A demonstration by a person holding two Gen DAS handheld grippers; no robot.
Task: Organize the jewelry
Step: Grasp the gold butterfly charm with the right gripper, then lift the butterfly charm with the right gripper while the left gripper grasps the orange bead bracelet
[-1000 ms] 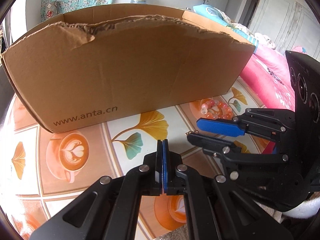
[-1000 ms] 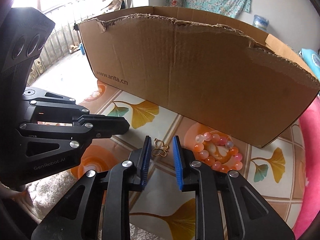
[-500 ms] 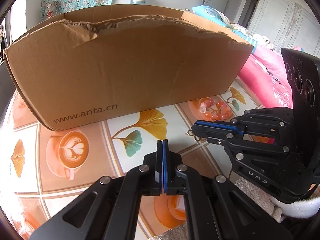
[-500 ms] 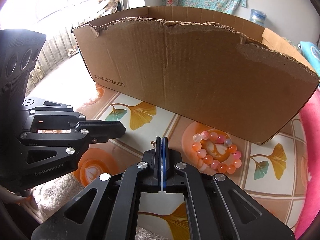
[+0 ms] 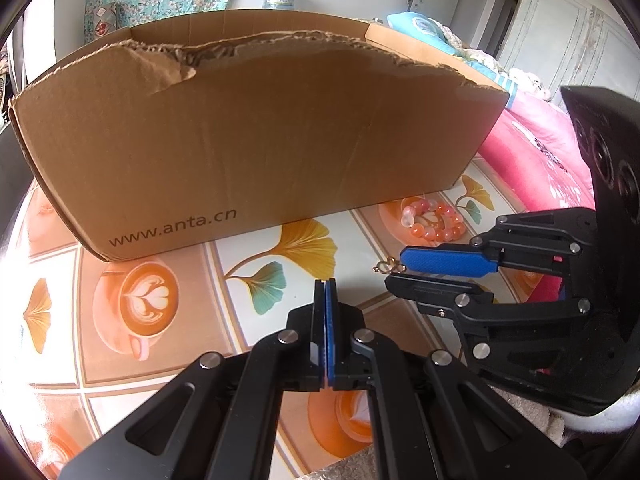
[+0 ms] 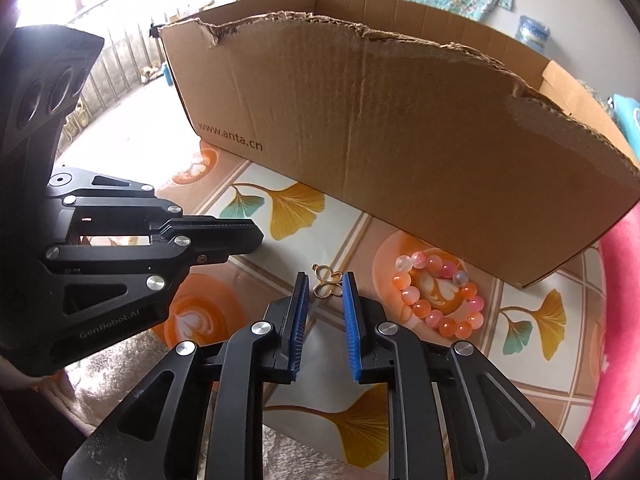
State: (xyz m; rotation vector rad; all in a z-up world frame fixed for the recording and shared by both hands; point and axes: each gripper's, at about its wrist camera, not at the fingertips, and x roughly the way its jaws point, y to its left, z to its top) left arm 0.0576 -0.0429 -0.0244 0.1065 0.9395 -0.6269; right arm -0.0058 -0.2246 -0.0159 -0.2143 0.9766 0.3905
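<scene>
A small gold pendant lies on the patterned tablecloth, right at the tips of my right gripper, which is open around it. The pendant also shows in the left wrist view at the right gripper's tips. A bracelet of orange and pink beads lies to the right of it, near the brown cardboard box; it shows too in the left wrist view. My left gripper is shut and empty, hovering left of the pendant; it appears in the right wrist view.
The box with torn top edge stands across the back of the table. A pink bedcover lies to the right. The tablecloth has coffee cup and ginkgo leaf prints.
My right gripper was open, shut half a second ago, and is open again now with the pendant lying between its tips. The left gripper stayed shut and still.
</scene>
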